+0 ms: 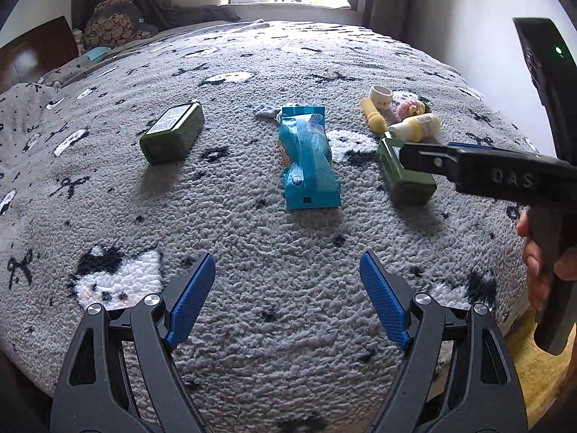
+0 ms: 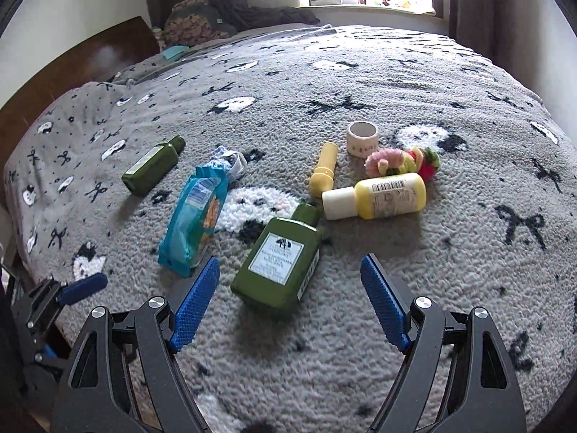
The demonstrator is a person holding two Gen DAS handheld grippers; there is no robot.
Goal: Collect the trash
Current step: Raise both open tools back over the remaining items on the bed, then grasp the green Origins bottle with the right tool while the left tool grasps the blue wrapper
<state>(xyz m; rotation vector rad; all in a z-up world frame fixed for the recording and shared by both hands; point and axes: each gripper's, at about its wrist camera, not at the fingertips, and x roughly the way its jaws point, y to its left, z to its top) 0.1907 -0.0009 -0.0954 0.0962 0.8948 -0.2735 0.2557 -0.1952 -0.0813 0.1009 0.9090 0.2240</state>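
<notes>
A blue snack wrapper (image 1: pixel 309 158) (image 2: pixel 194 221) lies on the grey patterned blanket (image 1: pixel 252 252), between two green bottles: one at the left (image 1: pixel 172 132) (image 2: pixel 153 169) and one at the right (image 1: pixel 404 171) (image 2: pixel 279 265). A crumpled white-and-blue scrap (image 1: pixel 266 111) (image 2: pixel 230 160) sits just behind the wrapper. My left gripper (image 1: pixel 287 290) hovers open over bare blanket in front of the wrapper. My right gripper (image 2: pixel 290 296) is open too, and the near green bottle's base lies between its fingers, untouched. In the left wrist view the right gripper's finger (image 1: pixel 468 167) reaches over that bottle.
Behind the near green bottle lie a yellow bottle with a white cap (image 2: pixel 375 196), a yellow tube (image 2: pixel 324 173), a small white cup (image 2: pixel 362 139) and pink-and-yellow hair ties (image 2: pixel 400 162). Pillows (image 1: pixel 111 21) and a wooden headboard (image 1: pixel 32 50) stand far left. The bed's edge runs along the right.
</notes>
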